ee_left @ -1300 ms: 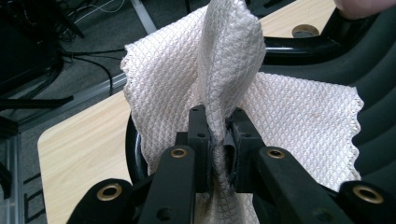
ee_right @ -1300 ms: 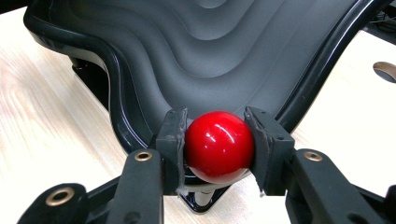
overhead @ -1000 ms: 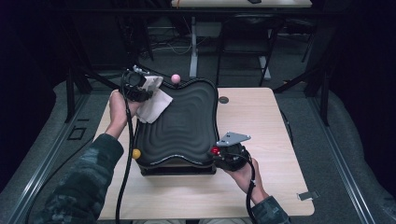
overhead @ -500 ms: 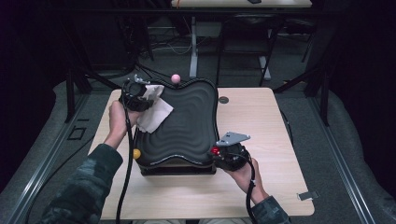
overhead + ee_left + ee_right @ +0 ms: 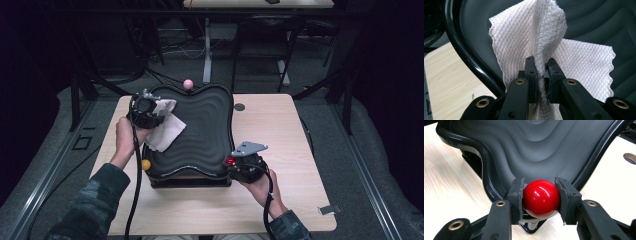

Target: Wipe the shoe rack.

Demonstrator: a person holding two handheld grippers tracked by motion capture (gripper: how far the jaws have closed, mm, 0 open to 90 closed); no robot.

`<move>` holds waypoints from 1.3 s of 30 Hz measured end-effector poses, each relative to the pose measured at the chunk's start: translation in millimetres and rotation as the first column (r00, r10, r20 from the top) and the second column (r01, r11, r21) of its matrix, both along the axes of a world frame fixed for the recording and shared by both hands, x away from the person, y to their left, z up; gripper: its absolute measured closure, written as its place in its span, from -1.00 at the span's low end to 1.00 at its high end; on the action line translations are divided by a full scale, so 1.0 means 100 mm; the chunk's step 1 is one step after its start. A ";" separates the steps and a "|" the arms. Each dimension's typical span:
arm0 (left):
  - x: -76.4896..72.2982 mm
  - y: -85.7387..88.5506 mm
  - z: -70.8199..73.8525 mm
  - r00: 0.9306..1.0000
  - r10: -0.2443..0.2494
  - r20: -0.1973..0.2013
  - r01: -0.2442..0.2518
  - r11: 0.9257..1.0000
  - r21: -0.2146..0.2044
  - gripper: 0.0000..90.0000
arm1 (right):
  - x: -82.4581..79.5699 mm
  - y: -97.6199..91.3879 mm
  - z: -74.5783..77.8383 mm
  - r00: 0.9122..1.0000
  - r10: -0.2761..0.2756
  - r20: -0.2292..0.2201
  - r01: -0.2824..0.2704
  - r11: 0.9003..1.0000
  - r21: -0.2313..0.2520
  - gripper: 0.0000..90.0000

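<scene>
A black tray with a wavy ribbed surface (image 5: 200,132) sits on the wooden table; its rim shows in the left gripper view (image 5: 466,52) and the right gripper view (image 5: 486,167). My left gripper (image 5: 150,107) is shut on a white textured cloth (image 5: 165,131), which hangs over the tray's far left part and fans out ahead of the jaws (image 5: 544,42). My right gripper (image 5: 235,164) at the tray's near right corner is shut on a glossy red ball (image 5: 541,198), which also appears from above as the red ball (image 5: 230,161).
A pink ball (image 5: 188,84) stands at the tray's far edge and a yellow ball (image 5: 146,164) at its near left corner. A round grommet hole (image 5: 239,106) is in the tabletop right of the tray. Table frames and cables stand behind.
My left hand has carried the cloth a little to the left and down over the tray's far left part. The right hand and red ball have stayed put.
</scene>
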State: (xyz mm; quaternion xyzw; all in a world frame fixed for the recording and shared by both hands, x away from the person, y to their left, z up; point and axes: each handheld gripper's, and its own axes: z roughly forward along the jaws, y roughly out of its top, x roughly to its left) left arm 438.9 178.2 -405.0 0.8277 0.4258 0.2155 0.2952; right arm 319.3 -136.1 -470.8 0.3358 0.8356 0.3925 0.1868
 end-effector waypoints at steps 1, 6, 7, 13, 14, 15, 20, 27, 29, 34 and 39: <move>0.00 0.00 0.00 1.000 0.000 0.000 0.000 1.000 0.000 0.82 | 0.00 0.00 0.00 1.000 0.000 0.000 0.000 1.000 0.000 0.33; -0.07 0.01 -0.04 1.000 -0.004 -0.007 0.004 1.000 -0.007 0.82 | 0.00 0.00 0.00 1.000 0.002 0.001 -0.002 1.000 0.001 0.33; -0.11 0.01 -0.06 1.000 -0.009 -0.013 0.009 1.000 -0.002 0.82 | 0.00 0.00 0.00 1.000 0.002 0.000 -0.002 1.000 0.002 0.33; -0.24 0.00 -0.13 1.000 -0.021 -0.016 0.021 1.000 0.004 0.82 | 0.00 0.00 0.00 1.000 0.003 0.001 -0.003 1.000 0.000 0.33; -0.26 0.00 -0.14 1.000 -0.021 -0.015 0.022 1.000 0.004 0.82 | 0.00 0.00 0.00 1.000 0.003 0.001 -0.003 1.000 0.000 0.33; -0.31 0.01 -0.16 0.999 -0.022 -0.023 0.022 1.000 0.004 0.82 | 0.00 0.00 0.00 1.000 0.000 0.001 0.000 1.000 0.000 0.33; -0.41 0.02 -0.22 0.999 -0.029 -0.032 0.028 1.000 -0.005 0.82 | 0.00 0.00 0.00 1.000 -0.003 0.003 0.003 1.000 -0.005 0.33; -0.61 -0.01 -0.33 0.998 -0.050 -0.039 0.050 0.999 0.010 0.82 | 0.00 0.00 0.00 1.000 -0.002 0.005 0.002 1.000 -0.004 0.33; -0.67 0.00 -0.36 0.998 -0.054 -0.043 0.054 0.998 0.012 0.82 | 0.00 0.00 0.00 1.000 -0.003 0.003 0.003 1.000 -0.002 0.33; -0.75 0.00 -0.40 0.997 -0.061 -0.044 0.062 0.998 0.015 0.82 | 0.00 0.00 0.00 1.000 -0.003 0.004 0.003 1.000 -0.004 0.33; -0.85 -0.07 -0.44 0.996 -0.081 -0.035 0.083 0.994 0.065 0.82 | 0.00 0.01 0.00 1.000 -0.003 0.004 0.003 1.000 -0.003 0.33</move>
